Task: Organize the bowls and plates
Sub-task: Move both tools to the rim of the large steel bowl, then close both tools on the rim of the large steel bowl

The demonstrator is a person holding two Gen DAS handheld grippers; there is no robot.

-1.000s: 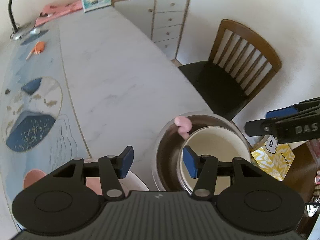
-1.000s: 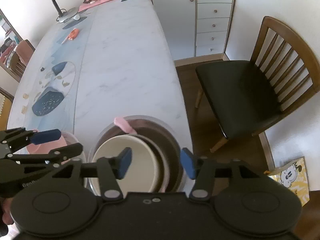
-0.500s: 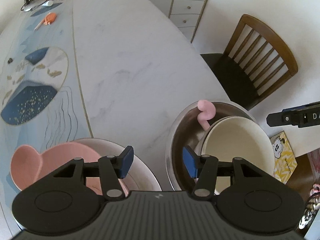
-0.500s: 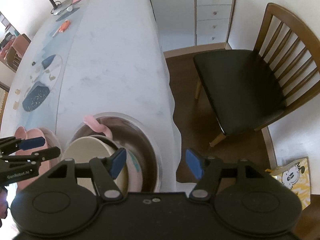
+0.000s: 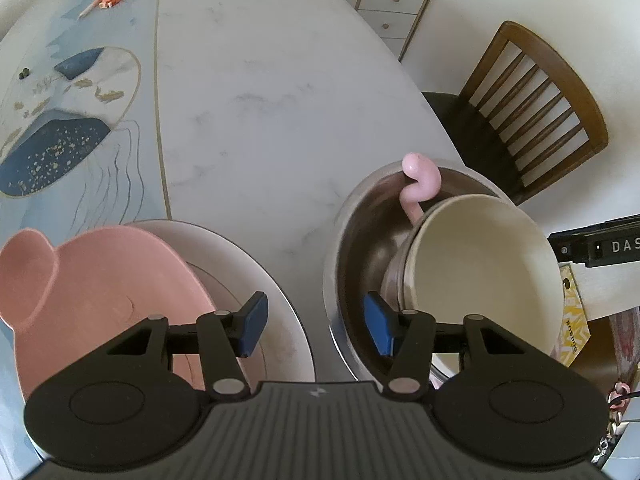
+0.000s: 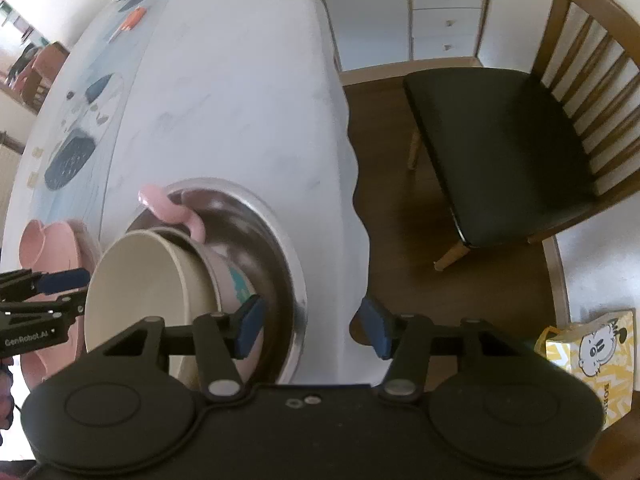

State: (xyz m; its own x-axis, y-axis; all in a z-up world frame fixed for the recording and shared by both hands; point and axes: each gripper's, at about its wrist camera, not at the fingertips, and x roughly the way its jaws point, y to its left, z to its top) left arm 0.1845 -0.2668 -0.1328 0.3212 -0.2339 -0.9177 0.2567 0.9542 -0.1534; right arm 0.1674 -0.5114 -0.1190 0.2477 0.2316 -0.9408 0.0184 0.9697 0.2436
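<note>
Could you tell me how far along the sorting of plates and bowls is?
Early. Done: a pink plate lies on the white plate. In hand: nothing; the right gripper, just closing, straddles the steel bowl rim, and the left gripper is open. Left: the cream bowl leans tilted inside.

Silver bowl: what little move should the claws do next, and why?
Probably squeeze both claws shut on the rim. The left claw straddles one side of the silver bowl. The right claw, whose jaws have just been closing, straddles the opposite side. Neither seems to press on the rim yet. The cream bowl sits tilted inside, so a two-sided grip looks steadier.
</note>
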